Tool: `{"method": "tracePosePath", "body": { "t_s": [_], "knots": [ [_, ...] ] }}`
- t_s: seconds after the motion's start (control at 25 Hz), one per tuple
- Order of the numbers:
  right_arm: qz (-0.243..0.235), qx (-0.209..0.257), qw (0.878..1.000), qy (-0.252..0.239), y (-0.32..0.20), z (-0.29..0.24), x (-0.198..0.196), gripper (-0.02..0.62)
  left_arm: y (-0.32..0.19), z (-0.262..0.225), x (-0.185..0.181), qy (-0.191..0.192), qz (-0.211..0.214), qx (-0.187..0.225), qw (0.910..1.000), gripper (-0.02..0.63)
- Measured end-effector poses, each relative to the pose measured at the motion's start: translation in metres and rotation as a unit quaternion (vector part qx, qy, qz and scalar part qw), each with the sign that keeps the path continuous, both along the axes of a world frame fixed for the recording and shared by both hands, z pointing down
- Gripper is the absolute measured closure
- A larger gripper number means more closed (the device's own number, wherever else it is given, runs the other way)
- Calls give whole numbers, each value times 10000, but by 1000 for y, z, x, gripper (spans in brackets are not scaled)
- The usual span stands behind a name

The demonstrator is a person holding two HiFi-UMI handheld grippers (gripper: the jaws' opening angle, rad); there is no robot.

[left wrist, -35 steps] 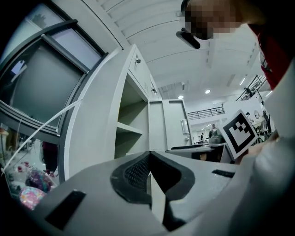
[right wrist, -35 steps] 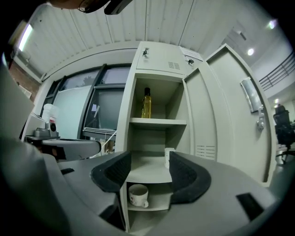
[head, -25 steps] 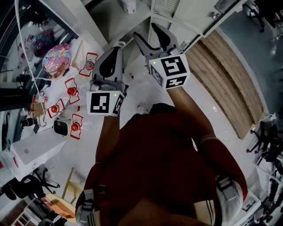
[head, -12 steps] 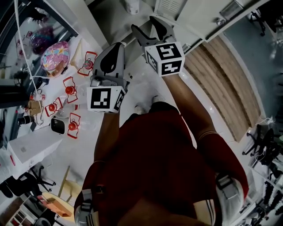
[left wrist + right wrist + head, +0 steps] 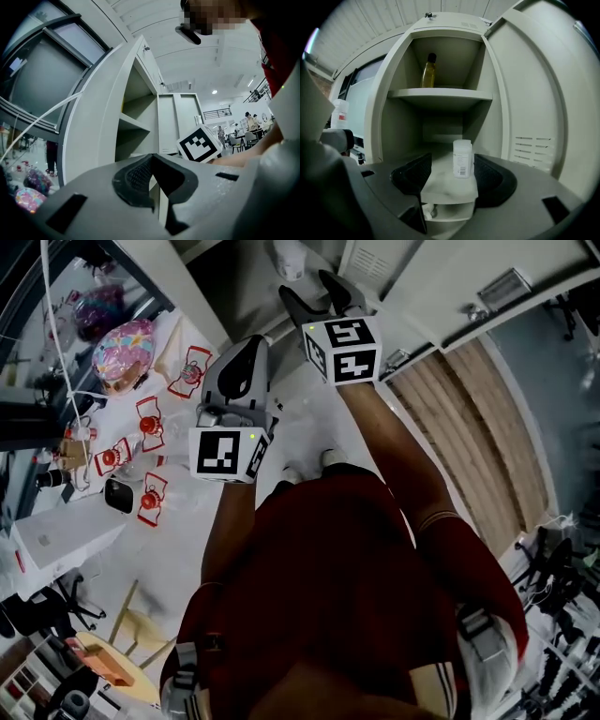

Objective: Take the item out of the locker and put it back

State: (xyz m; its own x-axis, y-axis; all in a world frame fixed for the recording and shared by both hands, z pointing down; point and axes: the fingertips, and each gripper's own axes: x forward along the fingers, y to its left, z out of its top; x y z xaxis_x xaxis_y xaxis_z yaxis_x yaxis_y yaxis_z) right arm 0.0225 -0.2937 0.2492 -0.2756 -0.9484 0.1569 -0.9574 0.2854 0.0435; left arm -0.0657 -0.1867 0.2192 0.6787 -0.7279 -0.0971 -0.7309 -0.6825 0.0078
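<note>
locker (image 5: 375, 103) closer now; right tool (image 5: 452, 169) jaws opening, white bottle (image 5: 462, 158) between.

- Locker (image 5: 440, 95): pale grey all over, and the slatted door is the same grey.
- Tall bottle (image 5: 428, 70), top shelf, toward its back edge: amber-yellow with a black cap.
- Small bottle (image 5: 462, 158), middle shelf, near the front edge: cloudy white, with a white label in fine dark print.
- Right gripper (image 5: 307, 289): grey shell, black ribbed pads, cube patterned in black-and-white squares. Its jaws have just been opening, with the small bottle showing between them, untouched.
- Left gripper (image 5: 251, 345): same grey and black, same square-patterned cube.
- Shirt (image 5: 328, 568): dark red.
- Floor (image 5: 300, 418): glossy white.
- Plank strip (image 5: 459, 418): brown wood grain.
- Bundle (image 5: 122, 341), floor's left edge: pink, speckled with many colours.
</note>
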Motion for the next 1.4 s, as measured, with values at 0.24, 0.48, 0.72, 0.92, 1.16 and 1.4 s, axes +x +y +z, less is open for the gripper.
{"method": "tracePosePath", "body": {
  "t_s": [0.24, 0.48, 0.72, 0.92, 1.16, 1.4],
  "knots": [
    [-48, -113, 9999, 42, -22, 6, 3, 331, -9, 2, 4, -33, -153, -36, 9999, 600],
    [-132, -253, 9996, 83, -43, 14, 1, 325, -18, 5, 5, -82, -288, -77, 9995, 600],
    [-203, -373, 9990, 122, -59, 18, 0, 324, -24, 6, 2, -120, -436, -99, 9989, 600],
    [-220, -419, 9987, 162, -67, 19, -2, 325, -26, 6, 0, -139, -531, -105, 9984, 600],
    [-210, -468, 9985, 205, -74, 21, -1, 325, -27, 9, -3, -148, -633, -122, 9978, 600],
    [-167, -475, 9984, 244, -77, 22, 2, 352, -26, 10, -4, -171, -696, -138, 9973, 600]
  ]
}}
